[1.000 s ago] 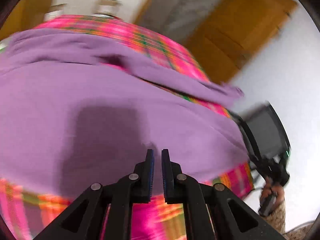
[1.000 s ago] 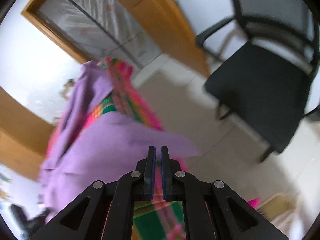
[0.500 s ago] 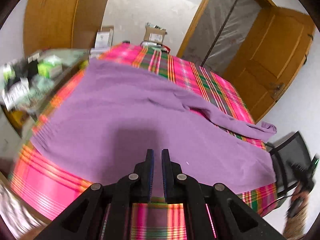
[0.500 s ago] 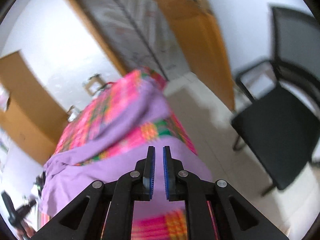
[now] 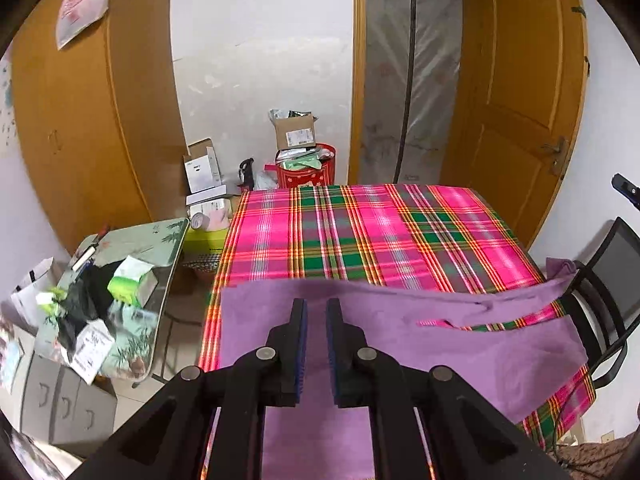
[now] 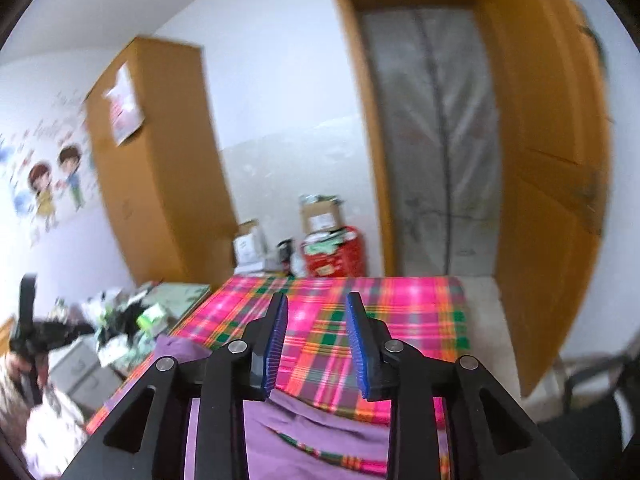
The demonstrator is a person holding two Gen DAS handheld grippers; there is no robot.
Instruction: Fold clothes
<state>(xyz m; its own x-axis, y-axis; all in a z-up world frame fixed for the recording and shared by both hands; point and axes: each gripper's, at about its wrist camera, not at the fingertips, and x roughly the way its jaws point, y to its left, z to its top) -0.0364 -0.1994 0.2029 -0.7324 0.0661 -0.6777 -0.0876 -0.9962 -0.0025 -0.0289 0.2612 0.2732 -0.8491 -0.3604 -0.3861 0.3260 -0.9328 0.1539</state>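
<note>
lying flat beneath both empty jaws, purple garment (image 5: pixel 360 344) on plaid tablecloth (image 5: pixel 360 232)

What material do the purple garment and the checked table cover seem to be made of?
The purple garment looks like soft, matte knit fabric, perhaps cotton or fleece: it drapes limply, folds softly and shows no shine. The table cover looks like thin woven cloth, possibly synthetic: its pink, green and orange lines are crisp, it lies flat, and bright patches suggest a slight sheen. The exact fibre of either cannot be told.

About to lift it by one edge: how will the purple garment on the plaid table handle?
The purple garment will likely go limp and sag; it already drapes over the plaid table edge. Probably light, thin knit. It may slide.
</note>
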